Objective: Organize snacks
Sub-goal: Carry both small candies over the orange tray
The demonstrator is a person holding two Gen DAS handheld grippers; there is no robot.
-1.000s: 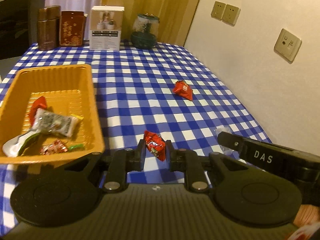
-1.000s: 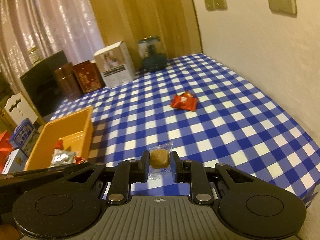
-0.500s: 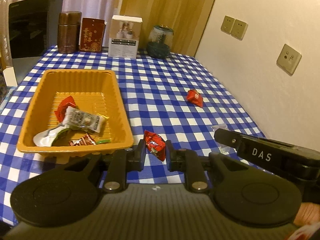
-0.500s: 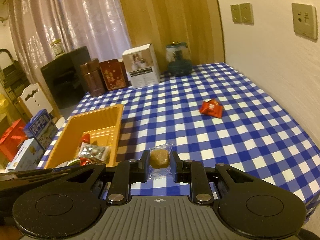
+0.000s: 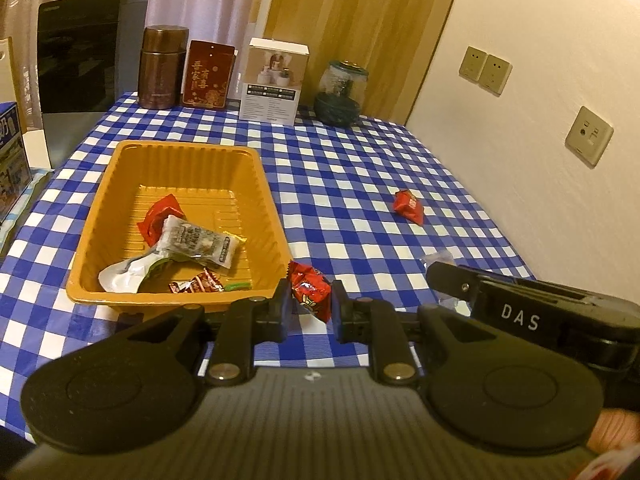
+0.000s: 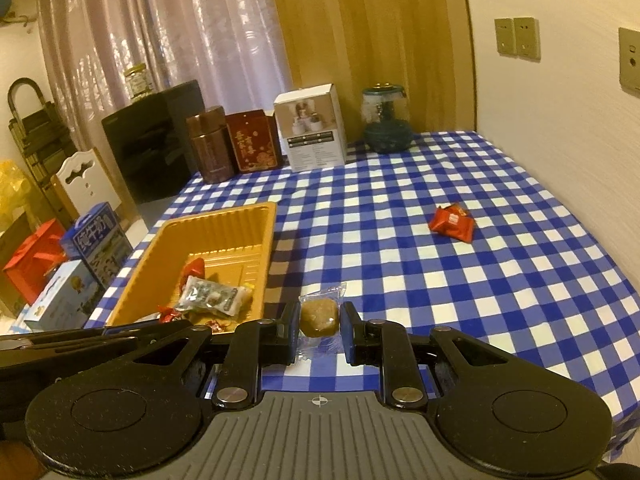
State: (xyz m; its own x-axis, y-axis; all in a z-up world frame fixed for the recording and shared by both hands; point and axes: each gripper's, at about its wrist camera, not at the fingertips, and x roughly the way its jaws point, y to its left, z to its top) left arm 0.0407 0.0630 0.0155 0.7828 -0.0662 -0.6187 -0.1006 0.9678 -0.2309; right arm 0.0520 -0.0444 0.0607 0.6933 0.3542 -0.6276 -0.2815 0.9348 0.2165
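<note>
a: starting at the left, what sits on the counter [image 5: 360, 184]?

b: an orange tray [image 5: 100, 216] on the blue checked cloth. inside it lie a red wrapper [image 5: 160, 216], a grey printed packet [image 5: 198, 240], a white and green packet [image 5: 128, 274] and a small red candy [image 5: 196, 285] near the front wall.

a: and the left gripper [image 5: 307, 308]?

b: it is clenched on a red snack packet [image 5: 310, 290], which is pinched between the two fingers and stands tilted, just off the tray's near right corner as seen from the left wrist view.

a: moving right?

b: the right gripper [image 6: 319, 330] is clamped on a brown sweet in clear wrap [image 6: 318, 317]. in the right wrist view it shows beside the tray's right wall, with checked cloth behind it. in the left wrist view that gripper's black body reaches in from the right edge.

a: anything loose farther right?

b: one red packet [image 5: 409, 206] lies alone on the cloth, well apart from the tray, toward the wall side.

a: the back of the counter?

b: left to right: a brown canister [image 5: 162, 68], a red box with gold print [image 5: 208, 74], a white carton [image 5: 274, 80] and a dark glass jar [image 5: 340, 94].
</note>
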